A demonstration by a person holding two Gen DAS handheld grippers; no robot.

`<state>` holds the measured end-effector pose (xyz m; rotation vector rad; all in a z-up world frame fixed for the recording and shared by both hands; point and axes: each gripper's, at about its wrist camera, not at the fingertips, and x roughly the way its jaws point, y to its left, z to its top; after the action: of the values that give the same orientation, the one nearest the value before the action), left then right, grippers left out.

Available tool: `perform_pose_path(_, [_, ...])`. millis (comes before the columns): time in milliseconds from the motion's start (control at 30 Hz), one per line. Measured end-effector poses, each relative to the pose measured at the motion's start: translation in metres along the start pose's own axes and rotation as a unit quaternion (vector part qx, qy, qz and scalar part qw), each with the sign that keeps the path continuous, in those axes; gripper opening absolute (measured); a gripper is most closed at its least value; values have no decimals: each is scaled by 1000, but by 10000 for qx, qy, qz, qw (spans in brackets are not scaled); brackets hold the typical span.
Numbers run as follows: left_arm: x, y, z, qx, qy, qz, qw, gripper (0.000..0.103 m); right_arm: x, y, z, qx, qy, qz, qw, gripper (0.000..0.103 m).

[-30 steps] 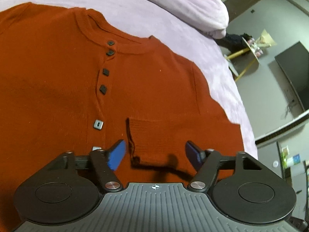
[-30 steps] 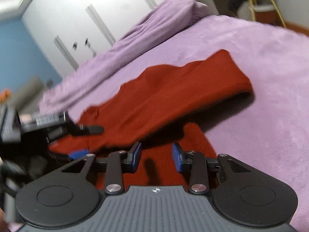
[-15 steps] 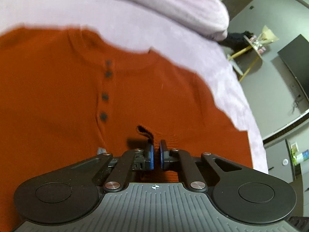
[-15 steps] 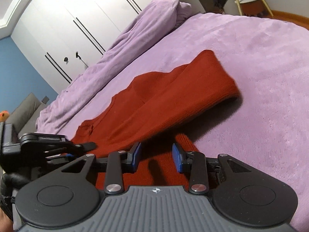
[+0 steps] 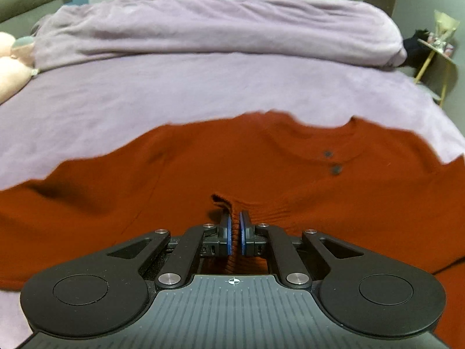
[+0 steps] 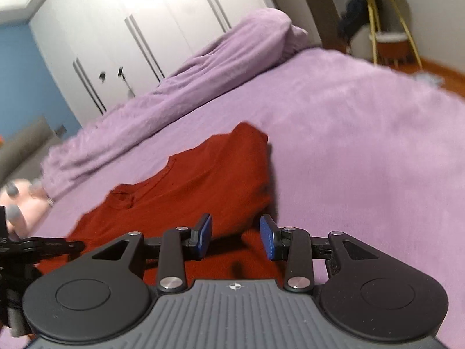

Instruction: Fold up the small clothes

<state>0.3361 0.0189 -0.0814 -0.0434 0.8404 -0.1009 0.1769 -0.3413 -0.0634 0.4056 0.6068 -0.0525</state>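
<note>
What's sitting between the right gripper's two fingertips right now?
Only red sweater fabric lying on the bed; the right gripper is open, gripping nothing, per right wrist view.

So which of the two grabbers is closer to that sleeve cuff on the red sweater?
Left. The left gripper is shut on the sleeve cuff of the red sweater. The right gripper is open over another part of the sweater, holding nothing.

The right gripper (image 6: 236,238) hangs with its blue-padded fingers (image 6: 205,232) spread apart just over the near edge of a red sweater (image 6: 186,183). The sweater lies on a purple bed (image 6: 363,133). The left gripper (image 6: 37,247) shows at the left edge, its state unclear.
</note>
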Motion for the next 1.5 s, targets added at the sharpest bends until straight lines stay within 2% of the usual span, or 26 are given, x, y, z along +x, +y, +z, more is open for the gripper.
perform_pose_path(100, [0,7,0,-262,-45,-297,9992,10,19,10,14,-481,40,-177,9987,47])
perform_pose_path(133, [1,9,1,-335,-25,-384,9987,18,27,14,19,-651,36,-250,9976,50])
perform_pose_path(200, [3,10,2,-457,21,-538,9975,27,42,19,28,-915,23,-416,9949,52])
perform_pose_path(267, [6,10,2,-486,68,-608,9969,27,60,21,36,-1030,108,-709,9921,52])
perform_pose_path(300, [8,8,3,-486,75,-604,9970,23,69,20,40,-1052,151,-789,9912,52])
perform_pose_path(333, [9,7,4,-484,69,-607,9970,13,77,20,43,-1062,200,-828,9907,52])
perform_pose_path(400, [10,5,4,-481,67,-619,9969,10,89,19,45,-1095,256,-816,9903,45])
perform_pose_path(433, [10,5,4,-474,39,-614,9970,9,94,20,45,-1128,278,-728,9905,25])
perform_pose_path(467, [9,5,4,-450,-13,-588,9973,9,97,21,44,-1161,304,-684,9904,9])
perform_pose_path(567, [-2,9,10,-413,-368,-515,9971,8,91,29,46,-1289,-18,-600,9898,8])
perform_pose_path(667, [-15,15,21,-504,-816,-395,9946,8,79,29,48,-892,-488,-216,9946,8])
perform_pose_path(733, [-18,17,29,-470,-1061,-146,9931,8,83,31,45,-861,-542,-296,9944,13])
perform_pose_path(833, [-7,25,37,-543,-1029,211,9930,8,98,31,42,-1046,-115,-516,9931,16])
perform_pose_path(900, [6,32,37,-618,-764,230,9949,8,98,24,43,-790,-6,-367,9962,22])
perform_pose_path(967, [14,38,33,-665,-613,219,9957,8,96,18,46,-718,-31,-385,9967,33])
perform_pose_path(1100, [21,38,30,-629,-552,182,9963,8,111,23,55,-939,64,-671,9933,39])
perform_pose_path(1133, [21,37,30,-594,-560,174,9965,8,117,24,58,-974,134,-685,9928,43])
perform_pose_path(1167, [22,36,31,-560,-565,164,9967,8,123,26,59,-1016,222,-712,9920,52])
perform_pose_path(1200, [22,36,32,-536,-579,173,9967,8,131,27,61,-1055,305,-773,9909,54])
perform_pose_path(1233, [23,36,33,-519,-600,171,9967,8,138,28,60,-1103,365,-846,9896,51])
perform_pose_path(1267, [21,36,32,-524,-623,169,9965,8,142,30,59,-1153,338,-874,9889,28])
perform_pose_path(1300, [20,36,32,-535,-654,167,9963,8,143,31,59,-1222,292,-891,9881,12])
perform_pose_path(1333, [19,37,34,-532,-687,157,9961,8,144,33,61,-1278,276,-878,9875,7])
perform_pose_path(1400, [16,36,36,-488,-799,190,9954,8,139,37,61,-1413,63,-840,9864,7])
perform_pose_path(1500, [14,32,38,-336,-1016,354,9936,8,140,43,57,-1654,-144,-1085,9801,7])
